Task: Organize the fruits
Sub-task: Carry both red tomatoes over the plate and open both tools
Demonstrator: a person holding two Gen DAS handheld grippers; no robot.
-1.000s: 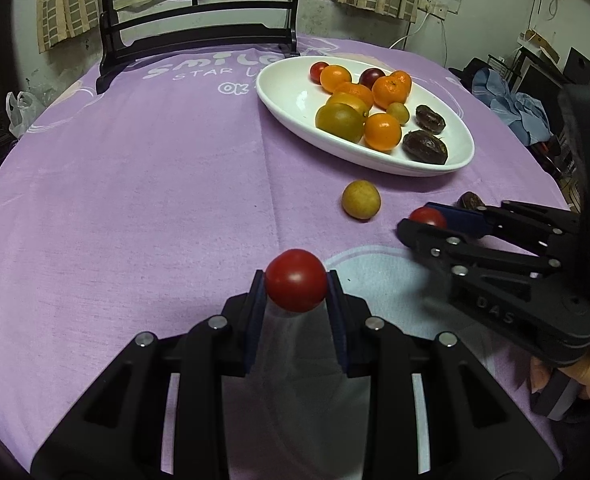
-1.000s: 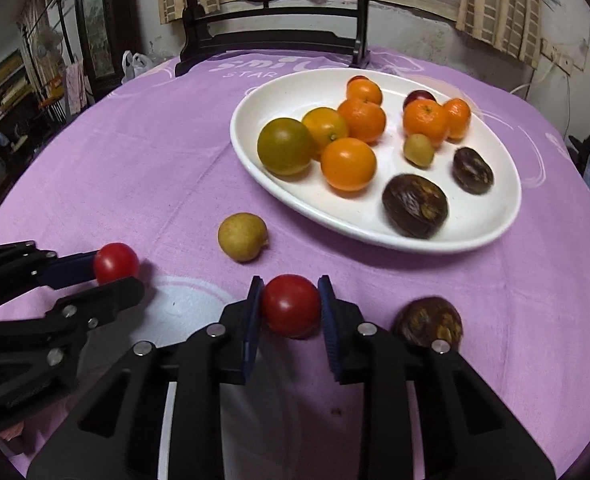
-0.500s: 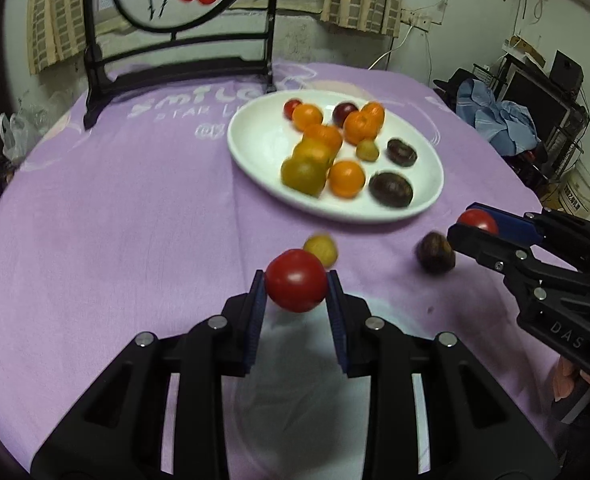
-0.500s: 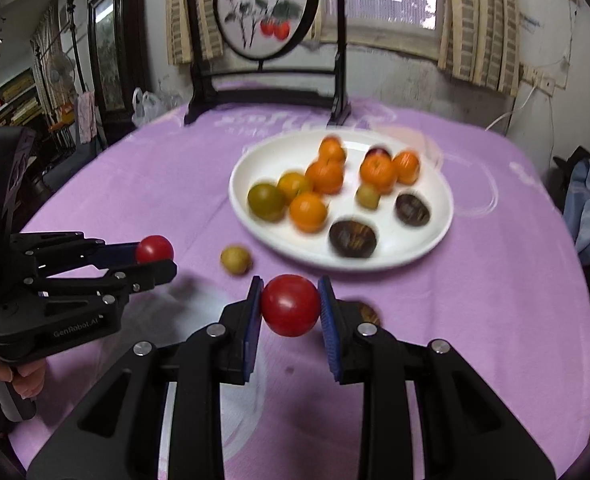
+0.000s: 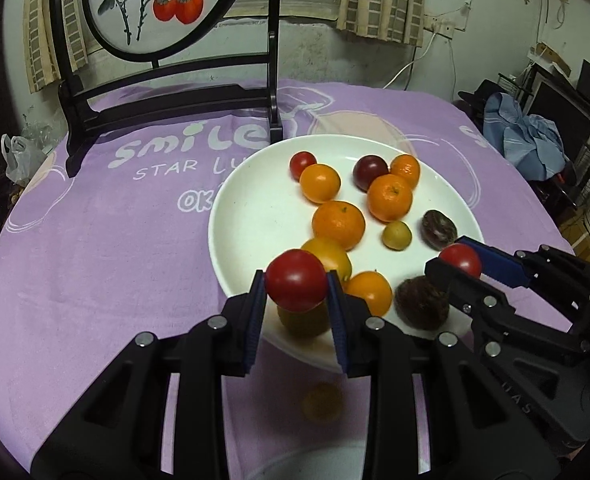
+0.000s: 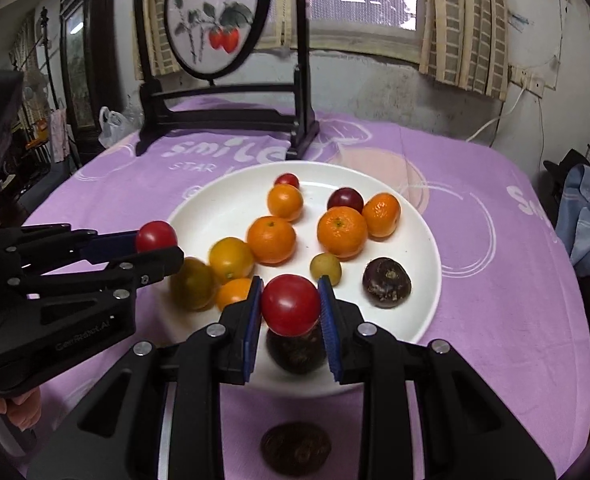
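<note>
My left gripper (image 5: 297,282) is shut on a red tomato (image 5: 296,280) and holds it above the near rim of the white plate (image 5: 247,216). My right gripper (image 6: 291,310) is shut on another red tomato (image 6: 290,309), also over the plate's (image 6: 211,208) near edge. Each gripper shows in the other's view: the right one (image 5: 461,260) at the right, the left one (image 6: 157,236) at the left. The plate holds several oranges (image 5: 338,224), a small red tomato (image 5: 302,164), a dark plum (image 5: 370,172), yellow fruits and dark brown fruits (image 5: 439,229).
On the purple tablecloth a small yellow fruit (image 5: 322,402) lies below my left gripper, and a dark brown fruit (image 6: 295,448) lies below my right gripper. A black-framed painted screen (image 5: 167,92) stands behind the plate. Clutter sits past the table's right edge.
Both grippers have risen and moved forward over the plate's near edge, each still holding its tomato. The loose yellow and brown fruits now lie beneath the fingers.
</note>
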